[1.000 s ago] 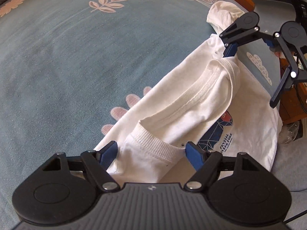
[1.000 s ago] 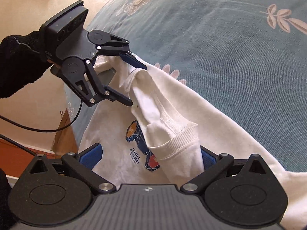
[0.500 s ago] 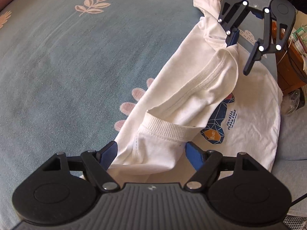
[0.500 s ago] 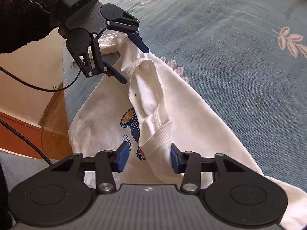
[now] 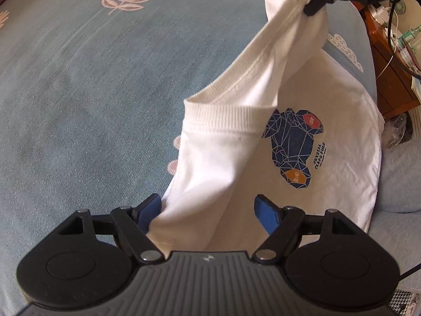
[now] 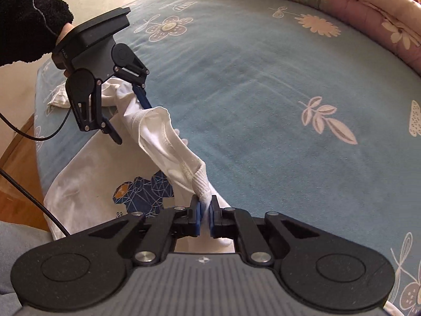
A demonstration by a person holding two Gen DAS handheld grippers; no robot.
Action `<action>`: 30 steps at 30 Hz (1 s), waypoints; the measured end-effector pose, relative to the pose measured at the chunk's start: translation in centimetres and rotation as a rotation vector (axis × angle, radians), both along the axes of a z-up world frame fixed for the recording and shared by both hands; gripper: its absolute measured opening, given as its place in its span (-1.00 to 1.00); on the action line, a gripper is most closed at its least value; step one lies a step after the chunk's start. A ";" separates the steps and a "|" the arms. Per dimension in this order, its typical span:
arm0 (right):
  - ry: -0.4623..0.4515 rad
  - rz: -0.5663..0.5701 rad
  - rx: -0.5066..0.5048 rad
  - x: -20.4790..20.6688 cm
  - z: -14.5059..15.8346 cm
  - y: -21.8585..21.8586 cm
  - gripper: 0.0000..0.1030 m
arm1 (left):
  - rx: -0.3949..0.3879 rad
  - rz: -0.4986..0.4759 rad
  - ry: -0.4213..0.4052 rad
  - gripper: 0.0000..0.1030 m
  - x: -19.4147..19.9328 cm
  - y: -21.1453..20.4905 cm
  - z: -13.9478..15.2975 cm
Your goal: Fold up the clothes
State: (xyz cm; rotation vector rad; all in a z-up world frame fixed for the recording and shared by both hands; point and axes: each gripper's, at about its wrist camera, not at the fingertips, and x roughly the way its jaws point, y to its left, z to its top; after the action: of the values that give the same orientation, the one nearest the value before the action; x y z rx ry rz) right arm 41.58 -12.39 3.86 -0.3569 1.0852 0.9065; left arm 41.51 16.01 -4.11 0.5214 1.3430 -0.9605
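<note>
The right claw (image 6: 205, 217) is clenched on the ribbed collar (image 6: 202, 184) of the white T-shirt (image 6: 100, 163), its blue pads pressed together on a bunched pinch of fabric right at the neckline. The grip at that spot makes sense: the collar is the thickest, least slippery edge, and it gives a firm anchor for pulling the garment straight.

From there the cloth runs as a taut, twisted band up to the left claw (image 6: 129, 117), which stands released, its fingers spread with the shirt's other shoulder lying between them but not pinched. In the left wrist view, the blue pads (image 5: 150, 209) sit wide apart on either side of a hanging fold, so the shirt drapes through the gap and is not gripped there.

The shirt is partly lifted at the neck. Its lower body with the blue and orange geometric print (image 5: 294, 147) lies flat on the bed (image 6: 263, 92), near the bed's edge. The blue floral bedspread stretches away beyond, well clear of the garment. A wooden cabinet (image 5: 389, 79) with cables stands past the bed's edge.

Judging by this, the fold itself is not yet begun; the shirt is being held up by the collar to spread it, and the left claw likely needs to close on the shoulder before the garment can be laid out square.
</note>
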 end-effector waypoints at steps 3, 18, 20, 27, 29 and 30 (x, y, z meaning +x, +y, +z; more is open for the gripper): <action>-0.015 -0.036 -0.033 0.5 -0.3 -0.4 -0.82 | -0.001 0.007 -0.003 0.50 1.1 0.0 0.0; 0.184 0.010 -0.080 -3.1 -5.2 0.1 -0.82 | -0.202 0.246 0.068 0.43 7.6 1.4 -0.3; 0.230 0.027 -0.096 -4.3 -6.8 0.1 -0.82 | -0.181 0.211 0.067 0.39 6.8 0.9 -1.0; 0.324 0.014 -0.058 -5.8 -8.8 -0.3 -0.58 | -0.143 0.110 0.023 0.38 3.0 0.5 -0.4; 0.306 0.010 -0.023 -5.2 -7.8 -0.4 -0.44 | -0.143 0.143 0.015 0.38 2.4 0.9 -0.1; 0.290 0.012 -0.004 -4.7 -7.2 -0.5 -0.34 | -0.147 0.167 0.007 0.38 2.2 1.1 0.1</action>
State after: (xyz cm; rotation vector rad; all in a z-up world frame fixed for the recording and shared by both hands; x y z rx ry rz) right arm 36.87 -12.85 -3.30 -0.2395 1.3520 0.9865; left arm 43.73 17.16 -4.02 0.2896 1.2892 -0.9157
